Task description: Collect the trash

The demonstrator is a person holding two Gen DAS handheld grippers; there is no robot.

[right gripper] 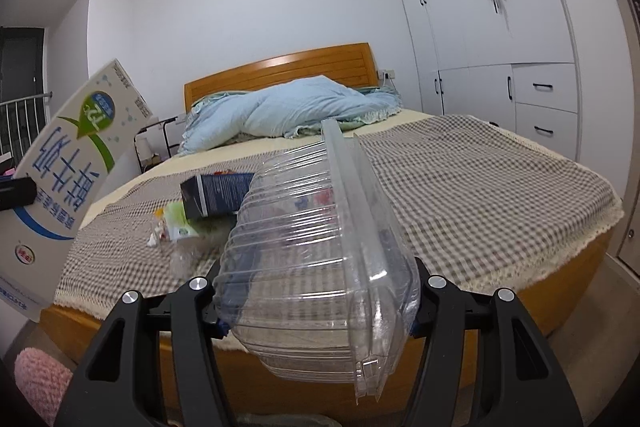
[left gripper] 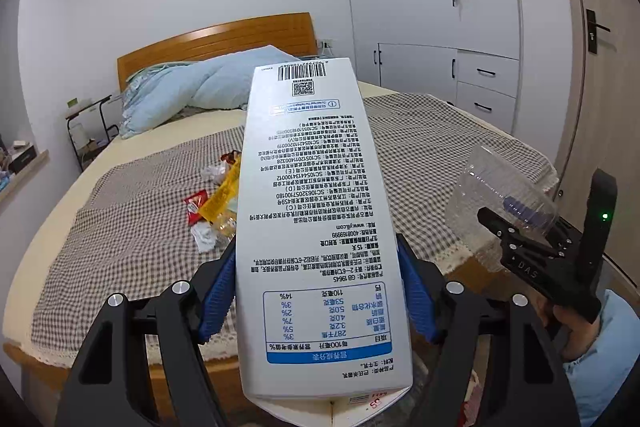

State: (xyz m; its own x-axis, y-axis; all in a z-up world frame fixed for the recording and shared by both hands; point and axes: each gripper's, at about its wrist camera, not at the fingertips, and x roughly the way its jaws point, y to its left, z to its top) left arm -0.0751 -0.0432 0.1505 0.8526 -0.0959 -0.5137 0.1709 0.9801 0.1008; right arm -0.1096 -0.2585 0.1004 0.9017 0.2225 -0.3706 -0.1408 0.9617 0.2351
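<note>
The wooden-framed bed [right gripper: 520,291], covered by a grey-and-cream checked cloth [left gripper: 440,135], is filling most of both views, and its near edge is running just below both claws. A light blue quilt [right gripper: 288,111] is lying bunched at the headboard end, well apart from the work area.

The step in hand is judged to be carrying: both claws are loaded and no bin is showing in either view.

- The left claw [left gripper: 316,291] is standing fairly wide, its blue pads pressing the two sides of a tall white printed milk carton [left gripper: 316,227].
- The right claw [right gripper: 316,311] is standing partly open, clamping a clear ribbed plastic clamshell box [right gripper: 316,259] across its body.

Further trash is lying on the checked cloth: a dark blue small carton [right gripper: 216,195] on its side, a yellow snack wrapper [left gripper: 220,199], a red wrapper [left gripper: 196,205] and crumpled white tissue [left gripper: 206,237].

The next move probably calls for bringing both loads to a container and opening each claw over it before going back for the rest.

The white wardrobe [right gripper: 500,27] is standing near the far side of the bed; open floor is showing beside the near corner.
</note>
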